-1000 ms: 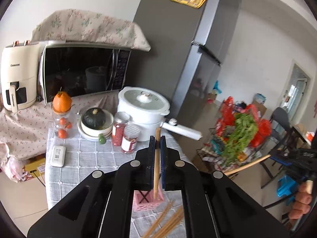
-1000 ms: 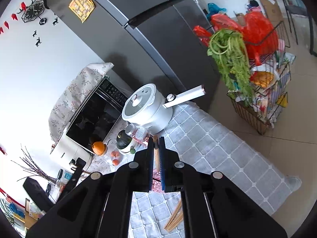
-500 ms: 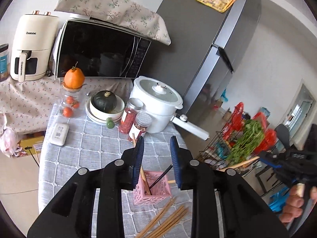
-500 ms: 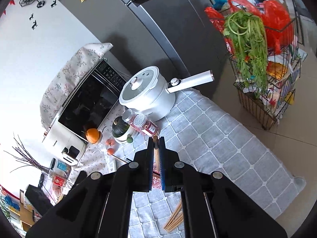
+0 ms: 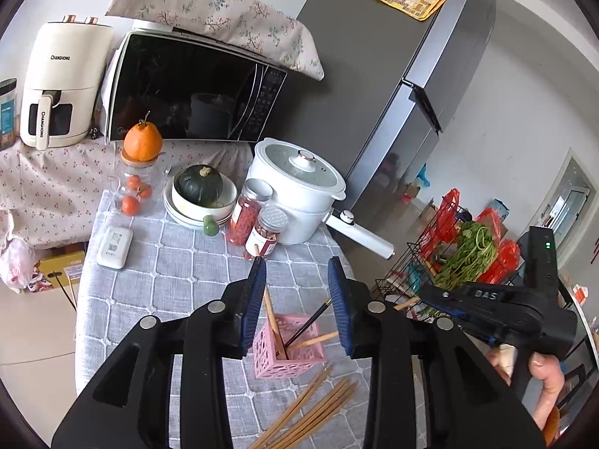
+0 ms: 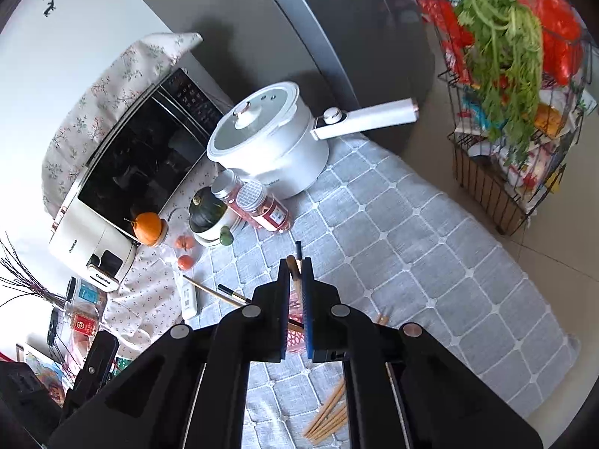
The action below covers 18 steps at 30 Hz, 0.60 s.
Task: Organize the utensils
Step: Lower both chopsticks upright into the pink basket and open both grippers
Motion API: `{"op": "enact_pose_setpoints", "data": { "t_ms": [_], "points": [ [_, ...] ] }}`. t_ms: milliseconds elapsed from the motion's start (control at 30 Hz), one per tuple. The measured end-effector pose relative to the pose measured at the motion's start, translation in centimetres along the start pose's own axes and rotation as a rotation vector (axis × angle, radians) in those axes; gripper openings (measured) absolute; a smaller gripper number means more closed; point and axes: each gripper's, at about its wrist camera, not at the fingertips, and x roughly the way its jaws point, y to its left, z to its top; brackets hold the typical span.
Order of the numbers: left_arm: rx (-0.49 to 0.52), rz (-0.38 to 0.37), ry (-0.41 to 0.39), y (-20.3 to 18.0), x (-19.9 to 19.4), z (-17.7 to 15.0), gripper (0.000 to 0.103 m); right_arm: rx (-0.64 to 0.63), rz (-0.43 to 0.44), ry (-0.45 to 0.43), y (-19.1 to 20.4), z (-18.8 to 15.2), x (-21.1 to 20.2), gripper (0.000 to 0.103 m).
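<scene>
Left wrist view showed my left gripper (image 5: 297,292) opening, empty, above the checked tablecloth (image 5: 179,277); my right gripper (image 6: 295,273) pinched a chopstick (image 6: 292,266) beside the fridge (image 5: 374,93).

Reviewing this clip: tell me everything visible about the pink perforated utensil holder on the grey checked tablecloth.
The pink perforated utensil holder is a small square box, plastic by its look, its walls pierced with small cut-outs and its top open. It stands upright on the grey checked tablecloth, below the opening left gripper. Two wooden chopsticks and one dark one lean out of it. More wooden chopsticks lie loose on the cloth beside it, apparently not touching.
</scene>
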Motion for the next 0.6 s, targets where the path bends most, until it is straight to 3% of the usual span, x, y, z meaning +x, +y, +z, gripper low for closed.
{"op": "enact_pose_setpoints", "data": {
  "t_ms": [133, 200, 333, 433, 600],
  "points": [
    [0.007, 0.008, 0.009, -0.1, 0.2, -0.3, 0.044, 0.015, -0.013, 0.009, -0.4, -0.1, 0.9, 0.015],
    [0.015, 0.007, 0.012, -0.2, 0.2, -0.4, 0.044, 0.016, -0.024, -0.013, -0.8, -0.2, 0.7, 0.039],
    [0.029, 0.007, 0.016, -0.7, 0.3, -0.8, 0.047, 0.021, -0.04, -0.058, -1.6, -0.1, -0.3, 0.045],
    [0.048, 0.008, 0.025, -1.2, 0.5, -1.1, 0.05, 0.025, -0.056, -0.108, -2.4, -0.6, -1.7, 0.057],
    [0.087, 0.023, 0.041, -2.3, 0.7, -2.2, 0.069, 0.035, -0.12, -0.191, -4.0, -2.4, -3.3, 0.082]
  ]
}}
